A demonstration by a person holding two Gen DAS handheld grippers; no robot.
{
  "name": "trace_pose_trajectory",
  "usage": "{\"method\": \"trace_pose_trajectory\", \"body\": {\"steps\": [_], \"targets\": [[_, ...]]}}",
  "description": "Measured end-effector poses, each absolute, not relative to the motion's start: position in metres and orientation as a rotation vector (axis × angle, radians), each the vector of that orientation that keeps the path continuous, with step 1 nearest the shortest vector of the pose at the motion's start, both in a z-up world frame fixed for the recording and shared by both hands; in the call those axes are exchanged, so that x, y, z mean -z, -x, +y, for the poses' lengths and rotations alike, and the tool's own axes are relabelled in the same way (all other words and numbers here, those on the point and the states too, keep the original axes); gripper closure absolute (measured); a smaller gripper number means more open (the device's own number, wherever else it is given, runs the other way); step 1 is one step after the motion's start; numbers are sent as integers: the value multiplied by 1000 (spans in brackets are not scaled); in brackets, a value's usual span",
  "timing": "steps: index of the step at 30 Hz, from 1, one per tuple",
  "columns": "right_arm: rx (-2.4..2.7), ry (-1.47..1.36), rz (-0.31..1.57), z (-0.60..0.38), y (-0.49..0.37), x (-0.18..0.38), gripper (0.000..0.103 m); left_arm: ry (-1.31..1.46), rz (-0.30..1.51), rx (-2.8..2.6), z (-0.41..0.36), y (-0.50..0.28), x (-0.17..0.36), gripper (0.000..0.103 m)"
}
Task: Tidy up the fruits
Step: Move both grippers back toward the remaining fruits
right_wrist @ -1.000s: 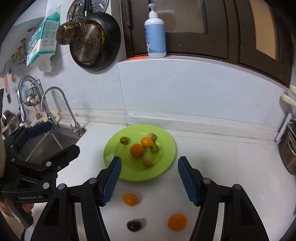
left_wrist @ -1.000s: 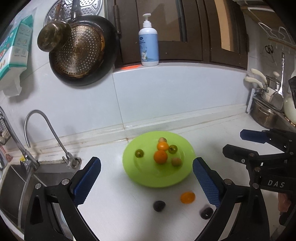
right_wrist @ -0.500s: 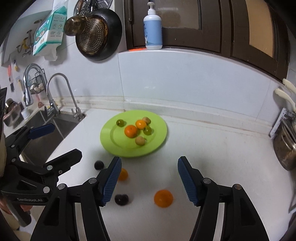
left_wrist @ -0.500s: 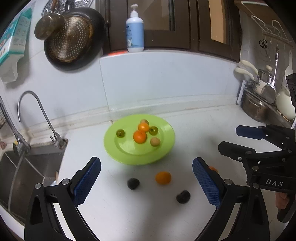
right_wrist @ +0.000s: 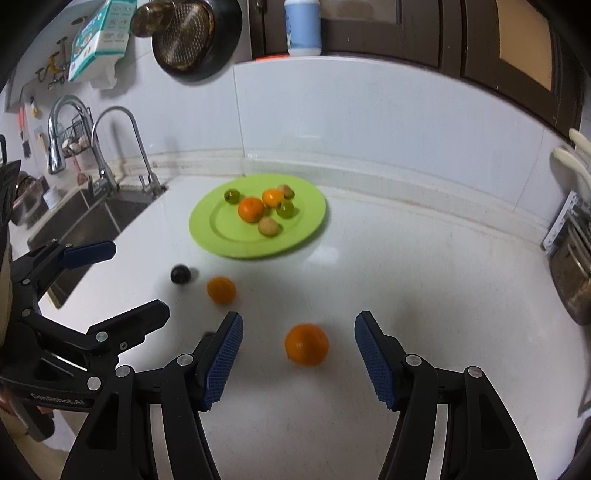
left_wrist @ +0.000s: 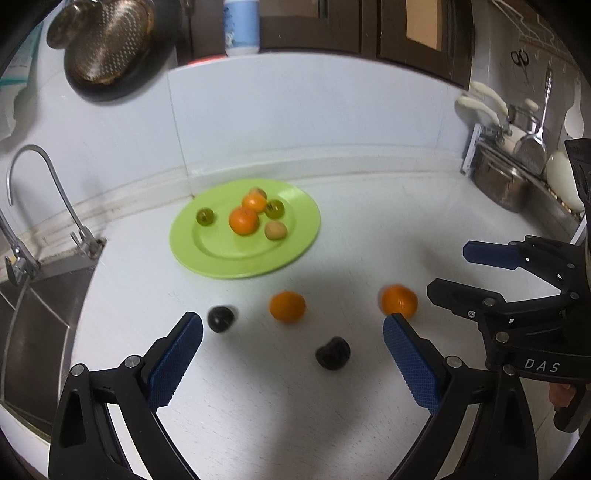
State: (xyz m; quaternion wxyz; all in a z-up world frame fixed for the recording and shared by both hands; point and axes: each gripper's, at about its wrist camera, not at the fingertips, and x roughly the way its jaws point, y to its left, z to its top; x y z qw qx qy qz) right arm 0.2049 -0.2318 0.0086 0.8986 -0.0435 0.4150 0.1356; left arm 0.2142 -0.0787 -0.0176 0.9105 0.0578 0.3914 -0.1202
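Note:
A lime green plate [left_wrist: 295,243] [right_wrist: 310,229] on the white counter holds several small fruits, among them an orange mandarin [left_wrist: 243,220] [right_wrist: 251,209]. Loose on the counter in front of it lie two oranges [left_wrist: 287,306] [left_wrist: 399,301] and two dark fruits [left_wrist: 220,318] [left_wrist: 332,352]. My left gripper [left_wrist: 291,362] is open and empty, just short of them. My right gripper [right_wrist: 297,360] is open and empty, with the right orange [right_wrist: 306,344] between its fingers. The other orange [right_wrist: 221,290] and one dark fruit [right_wrist: 180,274] lie to its left.
A sink [right_wrist: 85,218] with taps [left_wrist: 51,192] is at the left, its edge beside the plate. Pots and a rack [left_wrist: 506,173] stand at the right. A pan [left_wrist: 107,48] and a soap bottle [right_wrist: 303,26] are on the back wall.
Both grippers have drawn back from the plate and lowered toward the counter. The loose fruits have come into fuller view, and the right orange now sits between the right fingers.

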Motion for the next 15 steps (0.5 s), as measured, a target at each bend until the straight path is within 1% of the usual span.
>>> {"method": "trace_pose_trajectory", "body": {"steps": [7, 15], "targets": [[-281, 83, 922, -240, -205, 17, 39, -113, 885, 257, -89, -217, 43, 11], [-303, 78, 971, -240, -211, 41, 40, -47, 991, 296, -91, -226, 72, 26]]}}
